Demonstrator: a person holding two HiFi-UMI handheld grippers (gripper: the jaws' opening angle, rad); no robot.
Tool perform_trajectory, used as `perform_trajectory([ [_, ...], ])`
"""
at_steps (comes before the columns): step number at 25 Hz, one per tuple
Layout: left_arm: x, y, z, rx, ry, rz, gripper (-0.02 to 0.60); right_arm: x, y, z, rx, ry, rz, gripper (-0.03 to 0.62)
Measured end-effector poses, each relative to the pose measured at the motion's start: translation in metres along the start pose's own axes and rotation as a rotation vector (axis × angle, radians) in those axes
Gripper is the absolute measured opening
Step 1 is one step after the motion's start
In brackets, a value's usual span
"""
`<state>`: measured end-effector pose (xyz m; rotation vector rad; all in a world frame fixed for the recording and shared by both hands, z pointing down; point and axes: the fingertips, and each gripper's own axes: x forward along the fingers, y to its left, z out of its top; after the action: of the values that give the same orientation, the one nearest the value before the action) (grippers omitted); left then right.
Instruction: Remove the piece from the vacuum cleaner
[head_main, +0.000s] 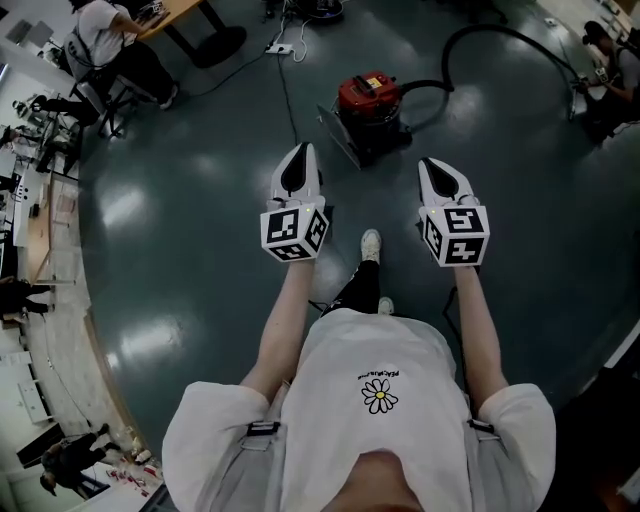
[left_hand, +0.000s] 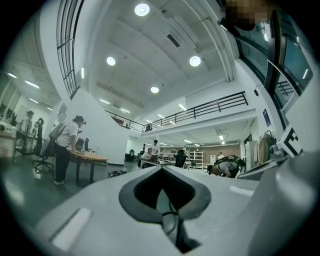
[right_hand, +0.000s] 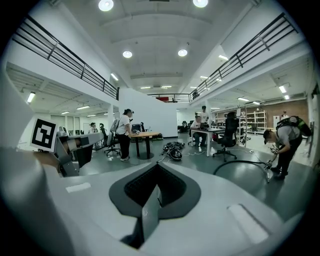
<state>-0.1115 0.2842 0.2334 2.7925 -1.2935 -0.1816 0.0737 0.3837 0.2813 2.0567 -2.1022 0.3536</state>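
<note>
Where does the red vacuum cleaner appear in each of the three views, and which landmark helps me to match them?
Head view: the vacuum cleaner stands on the floor, upper centre.
Left gripper view: not in it.
Right gripper view: body not in it; only a black hose, probably its own, on the floor at right.
Shared landmark: the wooden desk, top left in the head view, left of centre in both gripper views.

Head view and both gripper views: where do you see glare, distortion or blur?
Head view: pale glare patches lie on the glossy floor, and the vacuum cleaner is sharp. Left gripper view: strong fisheye bending, black corners, and the ceiling lamps are blown out. Right gripper view: the railing bends too, but the room stays fairly sharp.
</note>
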Motion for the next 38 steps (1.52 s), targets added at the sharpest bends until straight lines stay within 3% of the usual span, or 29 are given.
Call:
perform_trajectory([
  [9, 0.086, 0.051, -0.044, -0.08, 0.043, 0.026, 0.0, 0.105, -0.028, 0.017, -0.051, 0.073, 0.01, 0.025],
  [17, 0.15, 0.11, -0.069, -0.164, 0.111, 0.067, 0.0, 0.201, -0.028, 0.03, -0.076, 0.189, 0.05, 0.025],
  [25, 0.201, 0.147, -0.111, -0.165, 0.169, 0.092, 0.0, 0.276, -0.036, 0.009, -0.069, 0.265, 0.098, 0.025],
  [32, 0.262, 0.174, -0.121, -0.13, 0.184, 0.141, 0.0, 0.367, -0.055, 0.022, -0.098, 0.266, 0.172, 0.025],
  [38, 0.319, 0.192, -0.154, -0.104, 0.259, 0.162, 0.0, 0.457, -0.072, 0.021, -0.187, 0.297, 0.265, 0.025],
])
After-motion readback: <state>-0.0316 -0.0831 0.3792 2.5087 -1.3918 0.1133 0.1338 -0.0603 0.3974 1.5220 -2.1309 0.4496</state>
